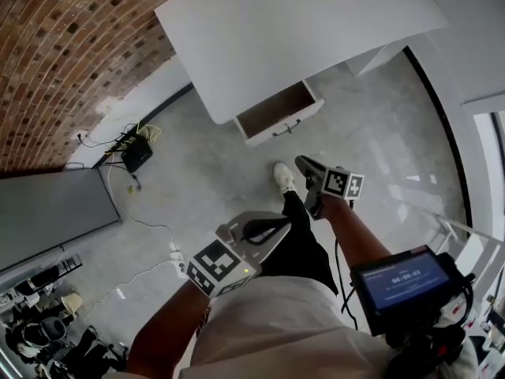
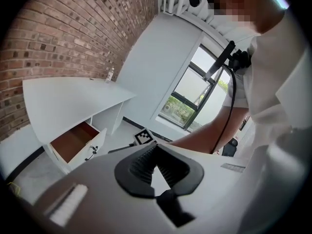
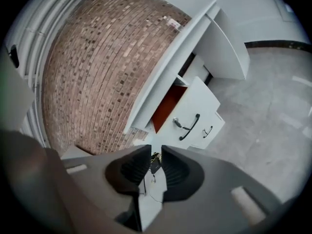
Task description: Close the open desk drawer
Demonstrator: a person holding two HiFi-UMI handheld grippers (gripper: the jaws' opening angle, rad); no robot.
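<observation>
1. The open desk drawer with a white front and reddish-brown inside (image 1: 278,115) stands pulled out from under the white rectangular desk top (image 1: 292,30). It is well apart from both grippers, so the closing push is judged not yet begun.
2. Risk: a push off to one side of the drawer front could skew the drawer in its runners and jam it. The curved black handle (image 3: 190,126) marks the middle.
3. Risk: the front projects past the desk edge, so a gripper brought in too high would meet that edge instead.
4. The right gripper (image 3: 155,154) points at the drawer front. Its jaws stand a narrow slot apart with nothing between them.
5. The left gripper (image 2: 156,149) is held lower and nearer the body, jaw tips together and empty.
6. Open room: the grey polished floor (image 1: 371,125) between the person's white shoe (image 1: 283,177) and the drawer is bare.
7. Edges: the red brick wall (image 1: 71,46) and the black floor cables (image 1: 136,152) lie left of the approach line.
</observation>
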